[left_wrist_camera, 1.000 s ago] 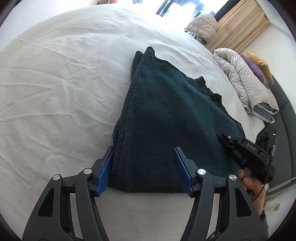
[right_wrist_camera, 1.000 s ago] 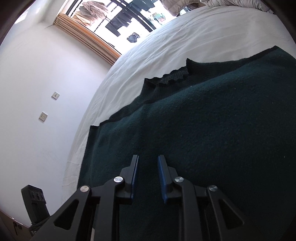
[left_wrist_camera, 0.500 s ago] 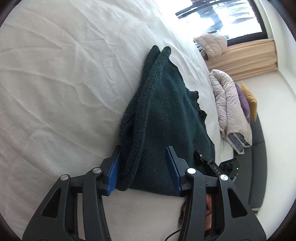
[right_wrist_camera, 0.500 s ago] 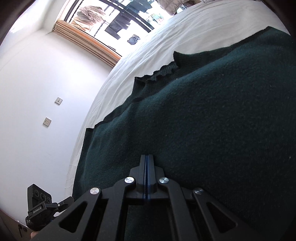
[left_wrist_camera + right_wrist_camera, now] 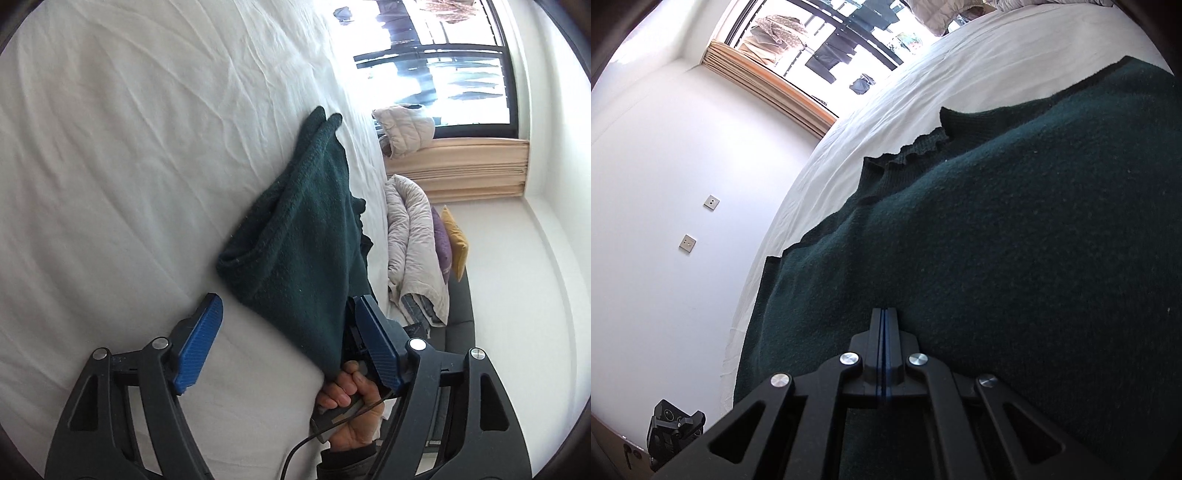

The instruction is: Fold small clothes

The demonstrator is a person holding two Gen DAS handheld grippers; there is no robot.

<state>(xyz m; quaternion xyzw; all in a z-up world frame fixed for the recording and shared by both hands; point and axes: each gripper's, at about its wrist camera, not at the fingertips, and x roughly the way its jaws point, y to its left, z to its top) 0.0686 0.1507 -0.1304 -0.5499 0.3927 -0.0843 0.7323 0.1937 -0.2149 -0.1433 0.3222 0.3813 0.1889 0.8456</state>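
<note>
While right tongs (image 5: 885,325) pinch the sweater (image 5: 997,258), left tongs (image 5: 288,332) gape.

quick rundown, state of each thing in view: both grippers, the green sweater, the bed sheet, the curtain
left gripper: open, jaws just widened, sweater's lifted edge hangs between them, pads not pressing it
right gripper: shut, tips against the sweater, whether it pinches cloth is unclear
dark green sweater: folded over, lying on the bed, near edge raised
white bed sheet: spread out, wrinkled
curtain: drawn aside, bunched by the window
</note>
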